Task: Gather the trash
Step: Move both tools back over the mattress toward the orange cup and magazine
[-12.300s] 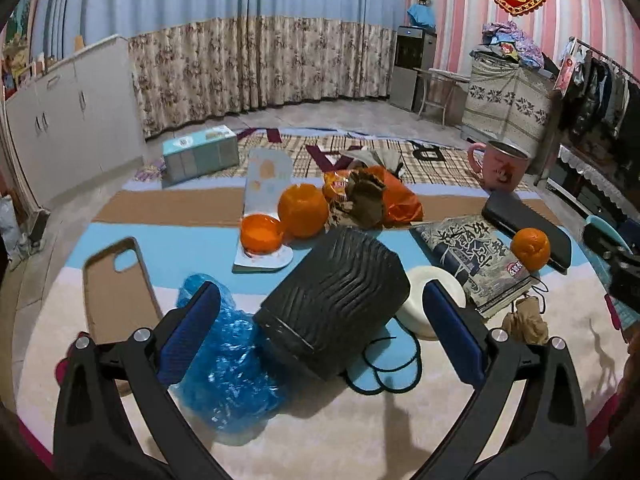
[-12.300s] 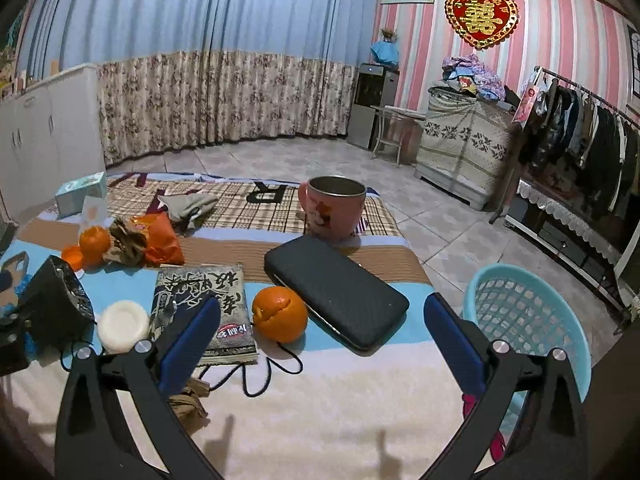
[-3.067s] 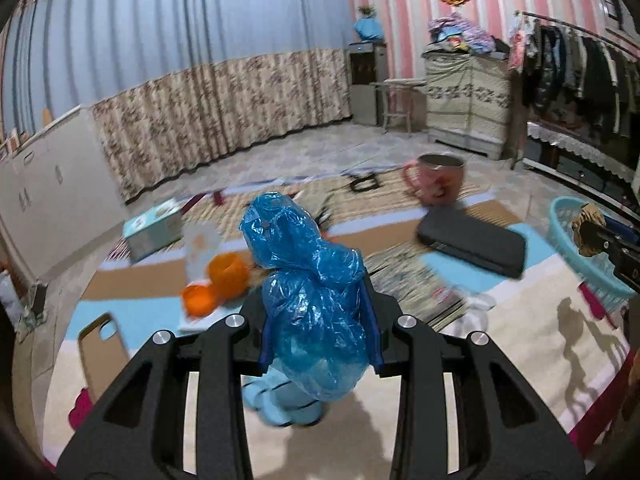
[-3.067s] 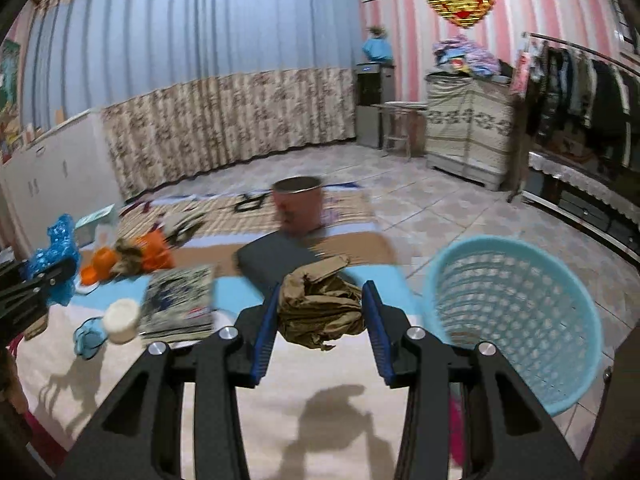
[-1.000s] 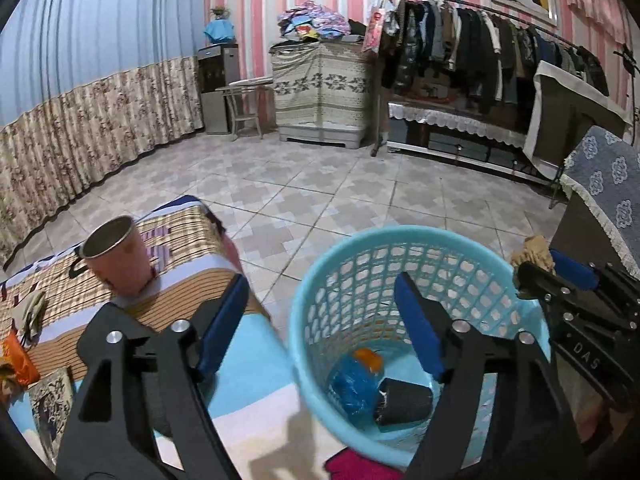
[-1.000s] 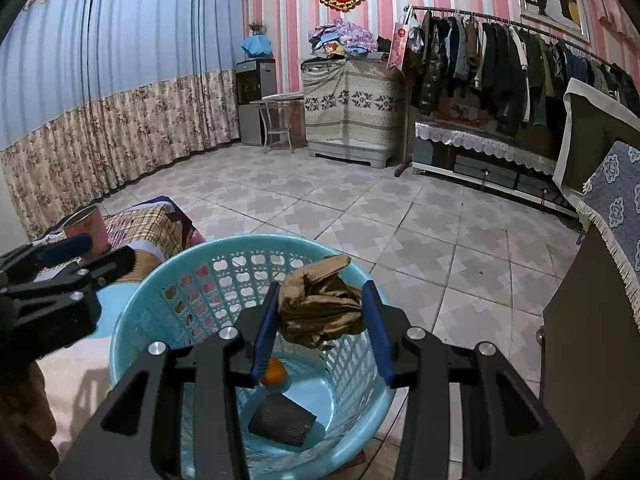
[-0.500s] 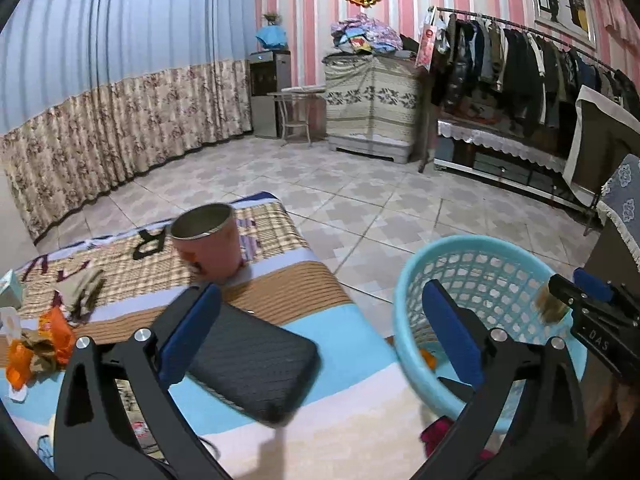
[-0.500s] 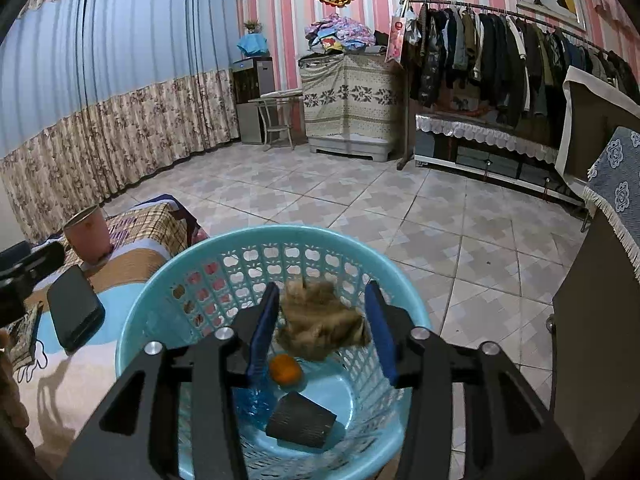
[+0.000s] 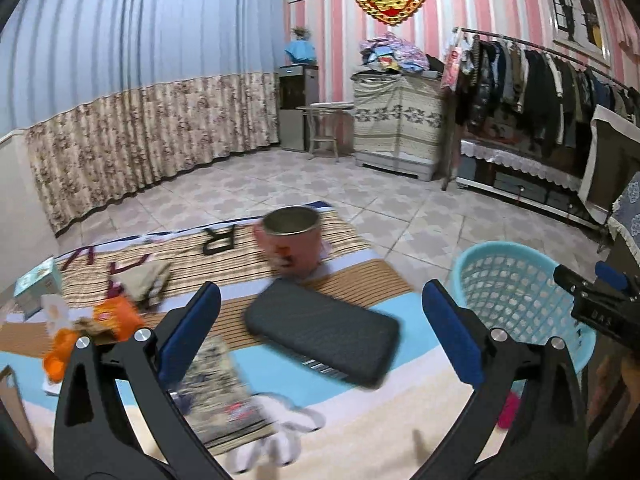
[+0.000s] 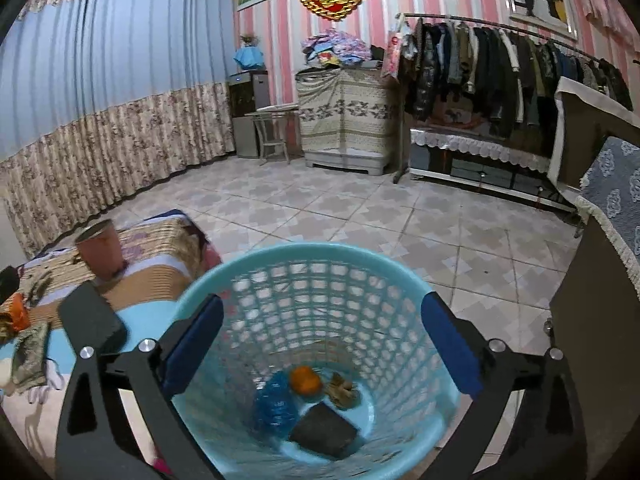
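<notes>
Your left claw (image 9: 320, 328), jaws wide and empty, faces the orange scraps (image 9: 80, 332) lying far left, nearer than your emptied, just-opened right claw (image 10: 322, 344) over the basket (image 10: 320, 256).

A laundry basket (image 10: 320, 264) stands on the tiled floor (image 10: 360, 208) just off the edge of a bed (image 9: 360, 420) at its nine o'clock; in its bottom lie a crumpled bag (image 10: 276, 400), an orange (image 10: 305, 379), a wad of paper (image 10: 342, 390) and a dark block (image 10: 324, 436), close together. On the bed, a flat case (image 9: 320, 332) lies near the basket, a mug (image 9: 292, 240) stands behind it at twelve o'clock, and a magazine (image 9: 212, 396) lies at the case's eight o'clock.
</notes>
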`<state>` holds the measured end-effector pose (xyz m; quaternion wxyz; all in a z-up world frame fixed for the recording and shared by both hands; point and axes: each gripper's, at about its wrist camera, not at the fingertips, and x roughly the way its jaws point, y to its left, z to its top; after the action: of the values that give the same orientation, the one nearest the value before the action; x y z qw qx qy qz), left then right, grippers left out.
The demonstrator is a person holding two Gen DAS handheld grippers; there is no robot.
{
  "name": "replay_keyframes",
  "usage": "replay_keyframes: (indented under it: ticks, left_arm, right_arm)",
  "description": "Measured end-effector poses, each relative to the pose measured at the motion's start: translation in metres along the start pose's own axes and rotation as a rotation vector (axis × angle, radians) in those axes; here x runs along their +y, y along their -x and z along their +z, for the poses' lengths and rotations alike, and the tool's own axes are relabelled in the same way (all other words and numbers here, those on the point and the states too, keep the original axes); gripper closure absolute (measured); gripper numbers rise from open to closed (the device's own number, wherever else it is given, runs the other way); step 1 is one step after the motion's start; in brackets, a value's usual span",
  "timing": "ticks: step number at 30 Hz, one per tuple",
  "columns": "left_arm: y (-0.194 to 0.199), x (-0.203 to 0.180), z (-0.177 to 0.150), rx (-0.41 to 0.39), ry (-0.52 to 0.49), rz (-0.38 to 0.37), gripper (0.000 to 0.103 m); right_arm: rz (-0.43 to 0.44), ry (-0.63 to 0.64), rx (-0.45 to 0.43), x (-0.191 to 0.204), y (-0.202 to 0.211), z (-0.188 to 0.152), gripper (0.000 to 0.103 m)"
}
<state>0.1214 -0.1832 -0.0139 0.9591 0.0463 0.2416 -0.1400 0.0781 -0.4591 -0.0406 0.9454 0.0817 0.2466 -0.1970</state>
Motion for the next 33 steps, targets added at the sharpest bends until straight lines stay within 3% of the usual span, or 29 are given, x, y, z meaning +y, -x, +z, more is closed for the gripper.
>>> replay_keyframes:
  ticks: [11,17,20,29,33]
  left_arm:
    - [0.021,0.123,-0.034,0.074,0.006,0.179,0.006]
    - [0.017,0.189,-0.051,0.115,0.051,0.300,0.006]
    - [0.013,0.214,-0.063,0.143,0.097,0.326,0.005]
    - [0.005,0.256,-0.077,0.182,0.174,0.318,0.005]
    - [-0.002,0.271,-0.081,0.221,0.225,0.326,0.006]
  right_arm:
    - [0.164,0.087,0.016,0.123,0.024,-0.009,0.005]
    - [0.223,0.207,0.033,0.196,0.032,-0.014,0.005]
    - [0.238,0.253,0.044,0.222,0.033,-0.015,0.005]
    - [0.278,0.338,0.141,0.254,0.019,-0.045,0.005]
    - [0.304,0.293,0.184,0.248,0.014,-0.053,0.005]
